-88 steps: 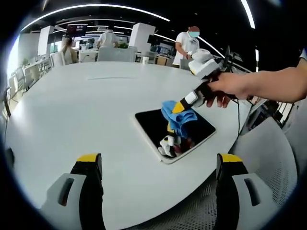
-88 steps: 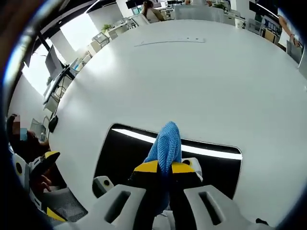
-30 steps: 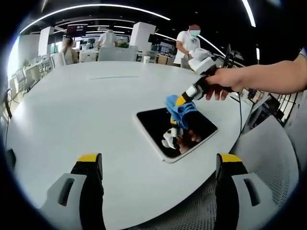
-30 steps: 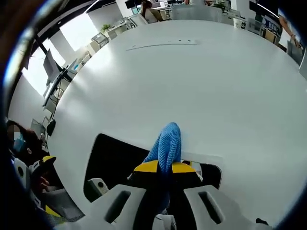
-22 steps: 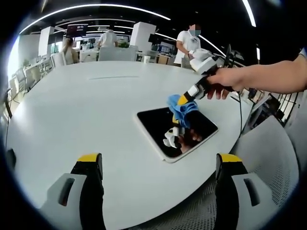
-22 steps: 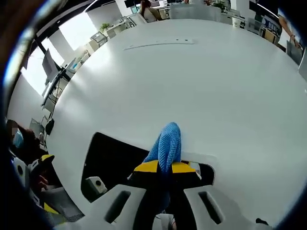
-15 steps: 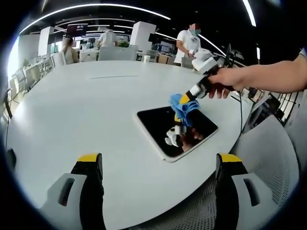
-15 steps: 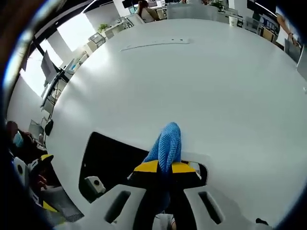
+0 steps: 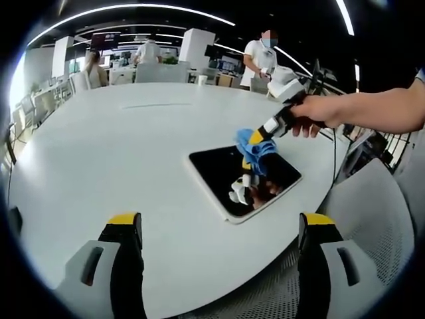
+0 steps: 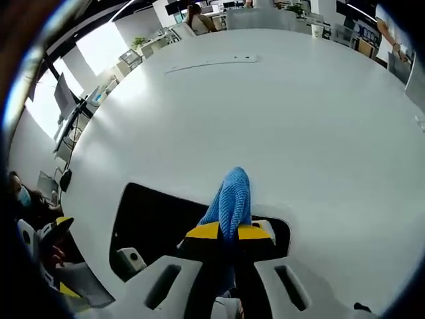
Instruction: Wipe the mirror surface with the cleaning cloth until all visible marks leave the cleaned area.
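Observation:
A dark rectangular mirror [image 9: 226,174] with a white rim lies flat on the round white table [image 9: 99,153]. Coming in from the right, a hand carries my right gripper [image 9: 260,135], shut on a blue cleaning cloth [image 9: 254,149] that presses on the mirror's far right part. In the right gripper view the cloth [image 10: 230,196] sticks out between the closed yellow-tipped jaws of the right gripper [image 10: 228,232], over the mirror [image 10: 156,216] near its far edge. My left gripper [image 9: 221,221] stands open near the table's front edge, short of the mirror, with nothing in it.
The mirror reflects the right gripper and hand [image 9: 247,191]. A grey mesh chair [image 9: 372,219] stands at the table's near right. A thin strip [image 10: 206,63] lies far across the table. Several people and desks [image 9: 260,56] are in the background.
The right gripper has slid the cloth a little toward the mirror's far right edge. The left gripper has stayed where it was, open.

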A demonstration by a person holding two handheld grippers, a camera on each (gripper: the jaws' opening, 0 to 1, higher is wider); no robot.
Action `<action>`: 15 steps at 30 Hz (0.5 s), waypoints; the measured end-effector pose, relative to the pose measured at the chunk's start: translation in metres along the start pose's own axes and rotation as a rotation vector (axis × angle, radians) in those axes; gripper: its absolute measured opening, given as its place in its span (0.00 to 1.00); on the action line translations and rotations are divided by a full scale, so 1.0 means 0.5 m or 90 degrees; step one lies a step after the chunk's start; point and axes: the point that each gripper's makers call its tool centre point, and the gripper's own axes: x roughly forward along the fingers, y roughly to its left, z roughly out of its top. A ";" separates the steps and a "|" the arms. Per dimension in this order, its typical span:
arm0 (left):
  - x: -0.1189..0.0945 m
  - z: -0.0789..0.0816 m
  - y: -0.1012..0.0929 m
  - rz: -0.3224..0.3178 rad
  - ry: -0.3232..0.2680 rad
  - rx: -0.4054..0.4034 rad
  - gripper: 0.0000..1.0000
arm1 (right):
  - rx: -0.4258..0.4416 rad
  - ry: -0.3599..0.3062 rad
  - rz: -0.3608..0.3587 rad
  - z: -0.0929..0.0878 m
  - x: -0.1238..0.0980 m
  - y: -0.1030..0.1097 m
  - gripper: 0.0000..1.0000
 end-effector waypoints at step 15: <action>-0.002 0.004 0.003 0.005 -0.005 -0.006 0.96 | -0.054 -0.016 -0.025 -0.066 -0.032 0.019 0.01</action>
